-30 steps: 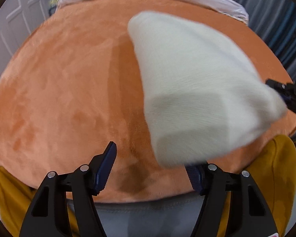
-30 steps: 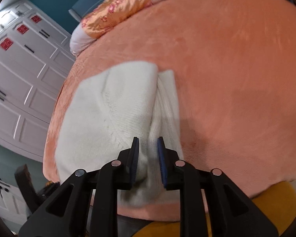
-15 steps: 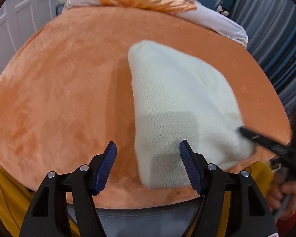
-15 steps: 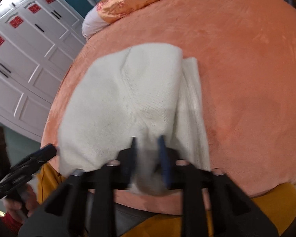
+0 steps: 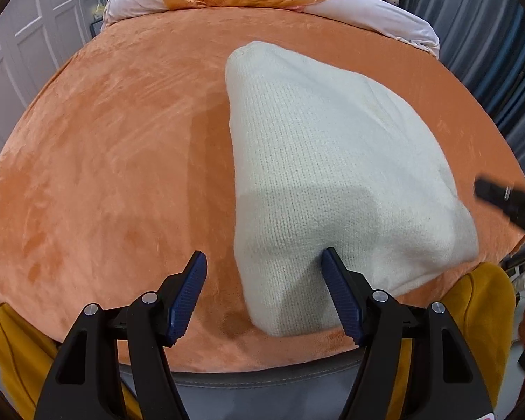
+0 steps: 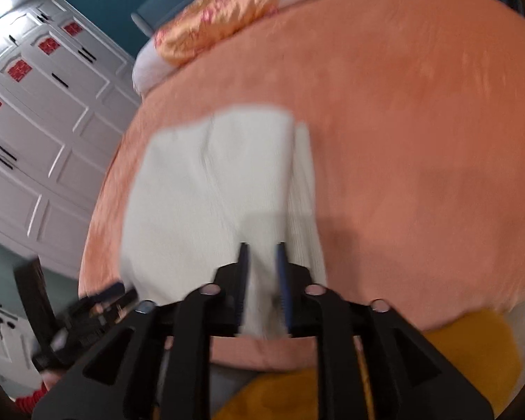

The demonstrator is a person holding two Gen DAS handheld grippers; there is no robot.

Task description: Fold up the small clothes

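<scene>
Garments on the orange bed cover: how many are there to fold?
1: a white knit garment lies folded near the front edge of the orange bed cover. Others outside the views cannot be excluded.

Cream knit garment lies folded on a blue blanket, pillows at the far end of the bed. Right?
Not quite: the blanket is orange, not blue. The left wrist view shows it plainly, with the cream knit garment lying folded on it and the pillows at the far end of the bed.
</scene>
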